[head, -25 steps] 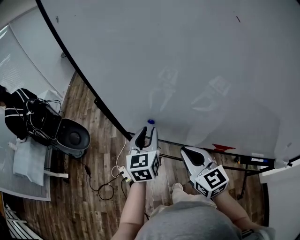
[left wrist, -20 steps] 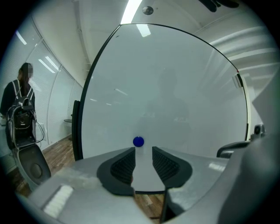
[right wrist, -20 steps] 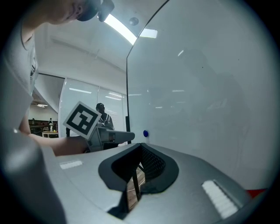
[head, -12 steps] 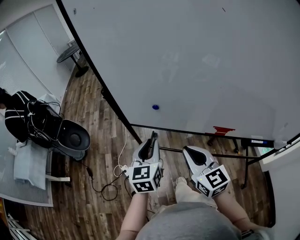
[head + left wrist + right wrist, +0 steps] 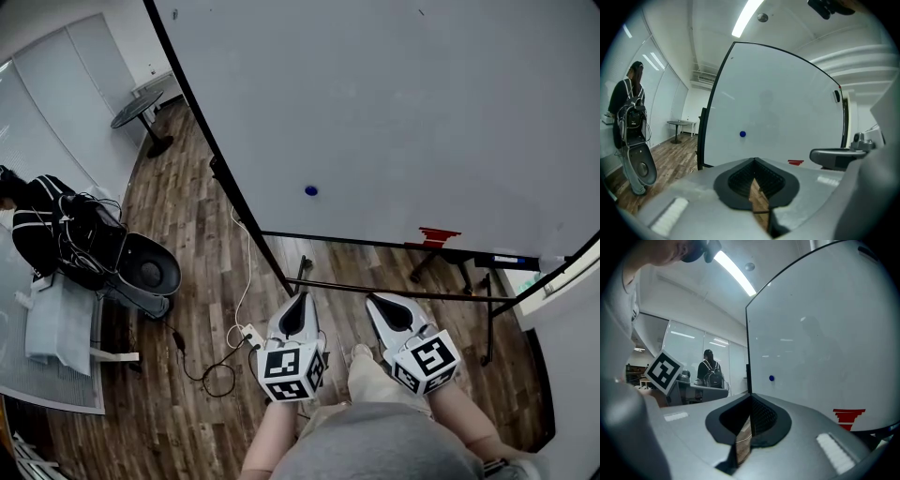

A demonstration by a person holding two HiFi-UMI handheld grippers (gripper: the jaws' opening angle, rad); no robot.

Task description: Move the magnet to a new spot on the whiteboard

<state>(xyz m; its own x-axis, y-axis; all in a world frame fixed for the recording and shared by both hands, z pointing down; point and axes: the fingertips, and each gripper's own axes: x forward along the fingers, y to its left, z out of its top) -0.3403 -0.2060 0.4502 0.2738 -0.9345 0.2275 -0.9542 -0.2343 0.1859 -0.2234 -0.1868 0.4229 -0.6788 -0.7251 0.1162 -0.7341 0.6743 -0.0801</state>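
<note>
A small round blue magnet (image 5: 310, 190) sticks to the lower left part of the whiteboard (image 5: 403, 103). It also shows as a blue dot (image 5: 742, 134) in the left gripper view and a blue dot (image 5: 771, 378) in the right gripper view. My left gripper (image 5: 294, 314) is held low over the floor, well back from the board, with its jaws shut and nothing between them. Beside it my right gripper (image 5: 395, 313) is also shut and empty, equally far from the magnet.
A red eraser (image 5: 431, 234) lies on the board's tray. The board's stand legs (image 5: 394, 291) cross the wooden floor in front of me. A grey chair (image 5: 141, 272) with a black backpack, a power strip with cable (image 5: 246, 334) and a round table (image 5: 141, 108) stand left.
The left gripper let go of the magnet, drew back from the board and shut empty. The magnet stays on the board. Both grippers now sit lower and farther from it.
</note>
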